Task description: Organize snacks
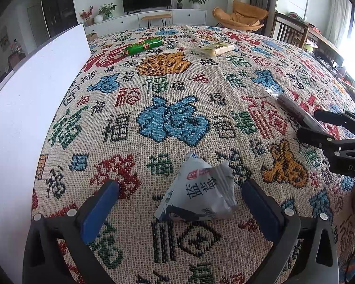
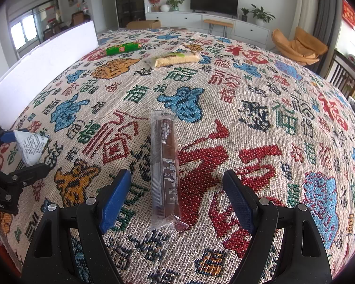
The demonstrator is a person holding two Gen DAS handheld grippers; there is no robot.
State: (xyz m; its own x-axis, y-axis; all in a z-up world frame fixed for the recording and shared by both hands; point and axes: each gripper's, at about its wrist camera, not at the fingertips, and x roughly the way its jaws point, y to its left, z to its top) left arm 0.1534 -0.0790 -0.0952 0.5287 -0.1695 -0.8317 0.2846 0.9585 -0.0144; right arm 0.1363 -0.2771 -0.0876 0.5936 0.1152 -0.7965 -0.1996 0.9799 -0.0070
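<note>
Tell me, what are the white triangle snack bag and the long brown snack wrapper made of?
White triangle bag: probably thin plastic film, printed; it holds sharp creases. Long brown wrapper: clear, shiny plastic, likely; the brown snack shows through and its ends are crimped.

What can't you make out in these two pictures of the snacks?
- Brown stick snack, left wrist view: its near end is hidden behind the right gripper.
- White pouch, right wrist view: partly hidden by the left gripper and near the picture's left edge.
- Green roll and pale pack, both views: label print too small to read.
</note>
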